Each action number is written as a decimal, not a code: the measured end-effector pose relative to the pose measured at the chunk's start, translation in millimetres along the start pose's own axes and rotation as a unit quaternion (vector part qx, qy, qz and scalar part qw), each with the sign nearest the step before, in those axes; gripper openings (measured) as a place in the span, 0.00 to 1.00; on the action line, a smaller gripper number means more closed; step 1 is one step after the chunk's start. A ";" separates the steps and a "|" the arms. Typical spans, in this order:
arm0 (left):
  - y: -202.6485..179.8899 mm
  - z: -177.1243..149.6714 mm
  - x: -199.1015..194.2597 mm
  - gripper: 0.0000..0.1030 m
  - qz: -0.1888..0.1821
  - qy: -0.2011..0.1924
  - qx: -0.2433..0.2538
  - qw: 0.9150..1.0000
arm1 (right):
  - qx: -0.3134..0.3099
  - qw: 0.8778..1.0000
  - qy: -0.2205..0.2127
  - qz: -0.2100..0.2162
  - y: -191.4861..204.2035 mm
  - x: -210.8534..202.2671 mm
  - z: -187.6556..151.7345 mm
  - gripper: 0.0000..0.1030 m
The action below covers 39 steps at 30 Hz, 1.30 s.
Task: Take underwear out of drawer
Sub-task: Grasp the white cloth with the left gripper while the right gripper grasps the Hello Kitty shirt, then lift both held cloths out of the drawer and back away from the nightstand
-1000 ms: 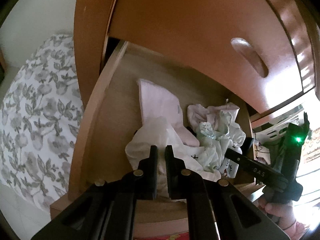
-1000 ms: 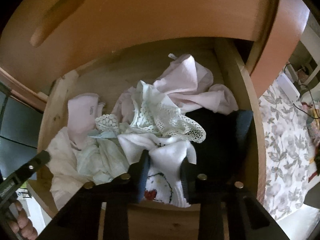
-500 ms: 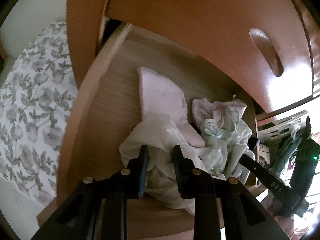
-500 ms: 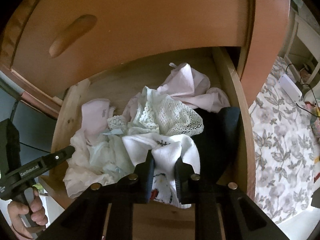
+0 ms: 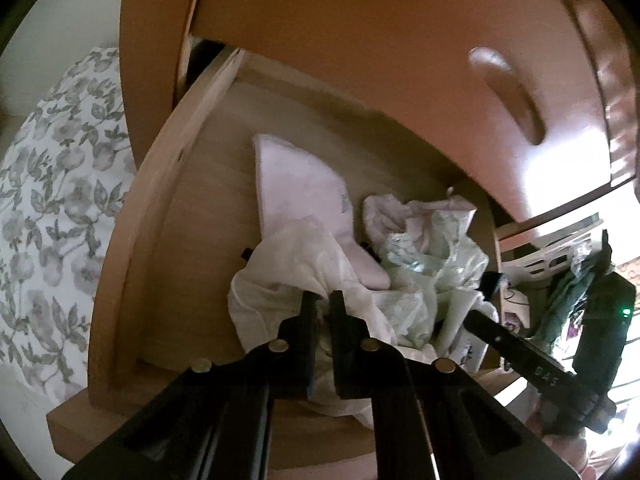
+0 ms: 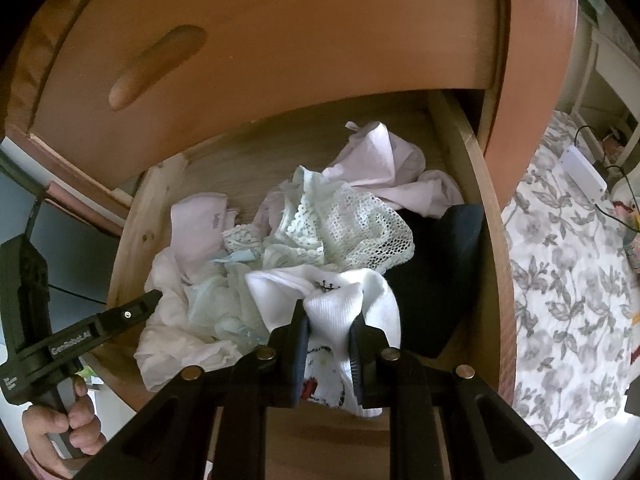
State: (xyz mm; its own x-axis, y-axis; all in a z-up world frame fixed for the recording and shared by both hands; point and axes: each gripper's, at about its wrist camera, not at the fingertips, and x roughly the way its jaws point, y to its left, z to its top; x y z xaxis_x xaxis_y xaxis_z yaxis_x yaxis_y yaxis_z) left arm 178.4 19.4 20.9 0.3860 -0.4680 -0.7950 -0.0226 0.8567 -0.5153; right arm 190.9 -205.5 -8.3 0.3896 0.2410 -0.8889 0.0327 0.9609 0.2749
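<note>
Both grips set: left gripper [image 5: 324, 300] pinches sheer white garment [image 5: 288, 264], right gripper [image 6: 329, 320] clamps white ribbed underwear [image 6: 340, 300]. Lift straight up, slowly, clearing drawer [image 6: 486, 264] near edge.

Underwear [image 6: 352, 220] in open wooden drawer [image 6: 486, 248]

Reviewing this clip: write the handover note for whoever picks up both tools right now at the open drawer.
Left tool: shut on the sheer white garment at the drawer's front left.
Right tool: shut on the white ribbed underwear at front centre.
Done: both pieces pinched.
Left: nothing is out yet; lift both clear. The lace piece, pink pieces and a dark garment remain inside.
</note>
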 end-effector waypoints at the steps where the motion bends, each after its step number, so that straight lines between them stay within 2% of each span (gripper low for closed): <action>1: -0.7 -0.3 -3.5 0.05 -0.006 -0.007 0.002 1.000 | 0.000 1.000 -0.001 0.001 0.5 -1.3 -0.5 0.19; 13: -10.9 -2.7 -42.2 0.04 -0.068 -0.061 0.023 0.996 | -0.008 0.999 -0.030 0.019 10.5 -30.8 -2.2 0.19; 19: -27.7 -5.3 -69.9 0.03 -0.090 -0.090 0.056 0.990 | -0.014 0.998 -0.050 0.033 16.8 -52.9 -4.5 0.19; 34: -53.5 -13.9 -140.4 0.03 -0.125 -0.169 0.091 0.974 | -0.029 0.992 -0.106 0.066 31.7 -109.5 -9.0 0.19; 35: -57.2 -15.5 -143.1 0.03 -0.125 -0.174 0.094 0.972 | -0.033 0.987 -0.135 0.079 32.7 -112.8 -9.7 0.19; 39: -66.6 -19.4 -159.7 0.03 -0.127 -0.191 0.100 0.968 | -0.040 0.983 -0.153 0.089 36.9 -129.3 -14.4 0.19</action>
State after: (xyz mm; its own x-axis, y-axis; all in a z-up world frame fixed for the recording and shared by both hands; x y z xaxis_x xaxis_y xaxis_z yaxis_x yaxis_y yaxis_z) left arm 100.4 32.9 176.0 0.6700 -0.5873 -0.4541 0.2828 0.7674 -0.5754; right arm 128.4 -199.3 111.5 0.6418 0.3657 -0.6741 -0.1294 0.9180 0.3749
